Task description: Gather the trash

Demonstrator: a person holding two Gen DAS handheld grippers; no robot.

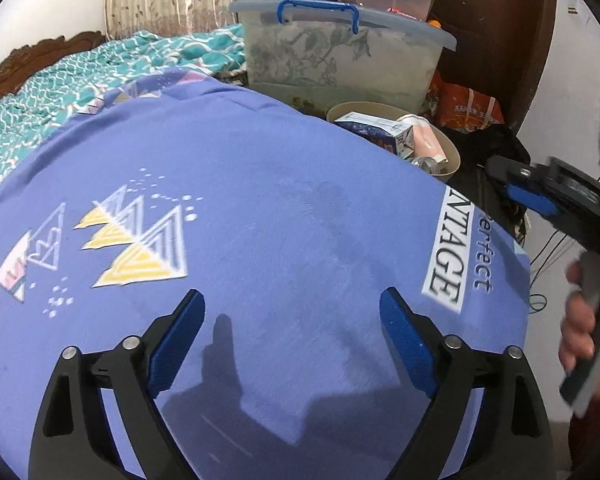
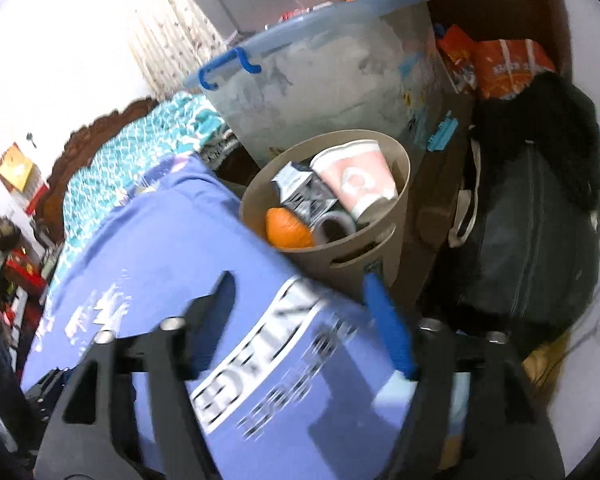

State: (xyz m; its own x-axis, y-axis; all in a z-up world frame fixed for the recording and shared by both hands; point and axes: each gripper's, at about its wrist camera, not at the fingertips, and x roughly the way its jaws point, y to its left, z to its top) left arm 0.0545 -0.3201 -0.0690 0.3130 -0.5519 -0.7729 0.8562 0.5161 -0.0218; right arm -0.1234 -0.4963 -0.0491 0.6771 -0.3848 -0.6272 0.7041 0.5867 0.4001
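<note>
Right wrist view: beige bin (image 2: 384,240) with paper cup (image 2: 356,180), carton (image 2: 300,192), orange wad (image 2: 288,228).

The purple sheet (image 1: 260,220) lies bare, free for a tool to pass. Beyond its edge the trash bin (image 2: 380,248) is crowded to its rim, hemmed between a storage tub (image 2: 340,80) and black bags (image 2: 532,220).

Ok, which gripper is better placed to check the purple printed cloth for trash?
Left. The left gripper hangs open over the middle of the purple printed cloth; the right gripper is open at its edge, facing the round beige bin.
</note>
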